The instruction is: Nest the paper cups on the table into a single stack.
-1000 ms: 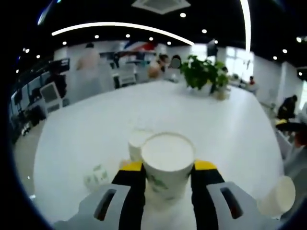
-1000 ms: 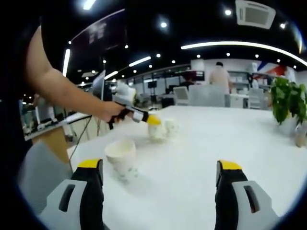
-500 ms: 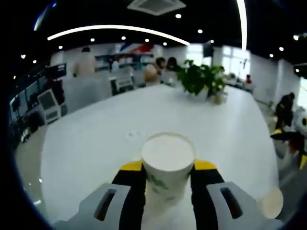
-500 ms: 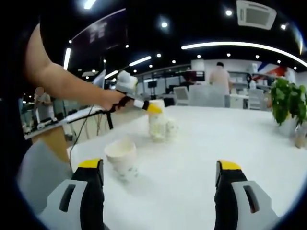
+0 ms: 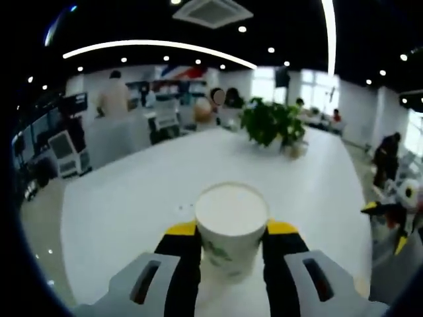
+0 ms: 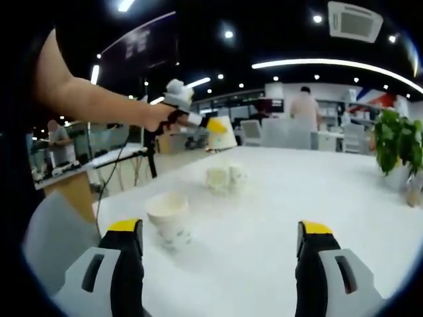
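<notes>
Right gripper view is showing the white table (image 6: 317, 198) bearing three paper cups (image 6: 168, 218) toward ten o'clock, while the left gripper (image 6: 213, 125) is clamping a lifted cup (image 5: 231, 228) above them for nesting, and the right gripper (image 6: 221, 247) is idling wide open, empty.

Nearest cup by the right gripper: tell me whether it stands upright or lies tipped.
Upright. The nearest paper cup stands on the white table with its open rim facing up, apart from the right gripper, whose fingers are spread wide.
</notes>
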Demonstrator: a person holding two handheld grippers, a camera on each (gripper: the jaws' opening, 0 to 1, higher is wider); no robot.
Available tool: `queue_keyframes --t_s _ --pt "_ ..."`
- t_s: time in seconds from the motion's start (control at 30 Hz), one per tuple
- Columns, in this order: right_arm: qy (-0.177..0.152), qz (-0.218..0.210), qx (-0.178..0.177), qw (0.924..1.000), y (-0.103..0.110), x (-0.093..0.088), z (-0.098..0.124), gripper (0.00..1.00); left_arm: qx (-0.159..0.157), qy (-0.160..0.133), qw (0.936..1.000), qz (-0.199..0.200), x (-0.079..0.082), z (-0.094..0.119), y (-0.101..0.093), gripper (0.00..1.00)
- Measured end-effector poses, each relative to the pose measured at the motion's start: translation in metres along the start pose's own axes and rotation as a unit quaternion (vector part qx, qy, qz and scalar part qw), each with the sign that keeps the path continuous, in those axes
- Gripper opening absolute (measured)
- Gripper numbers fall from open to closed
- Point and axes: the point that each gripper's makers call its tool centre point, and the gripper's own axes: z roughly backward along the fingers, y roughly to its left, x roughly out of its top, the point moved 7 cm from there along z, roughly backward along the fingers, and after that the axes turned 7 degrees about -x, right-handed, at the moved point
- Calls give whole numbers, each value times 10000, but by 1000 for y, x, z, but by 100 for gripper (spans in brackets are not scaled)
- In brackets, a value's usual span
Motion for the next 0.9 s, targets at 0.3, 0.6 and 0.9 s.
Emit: queue_keyframes --t_s 0.3,0.6,0.9 --pt "-22 12 0 10000 0 1 0 95 -101 90 9998 -167 12 6 -5 35" --pt "-30 51 4 10000 0 1 1 94 -224 79 9993 -277 20 13 -17 35" --pt "-20 86 39 10000 3 1 1 94 -354 38 9985 -409 26 22 -34 35"
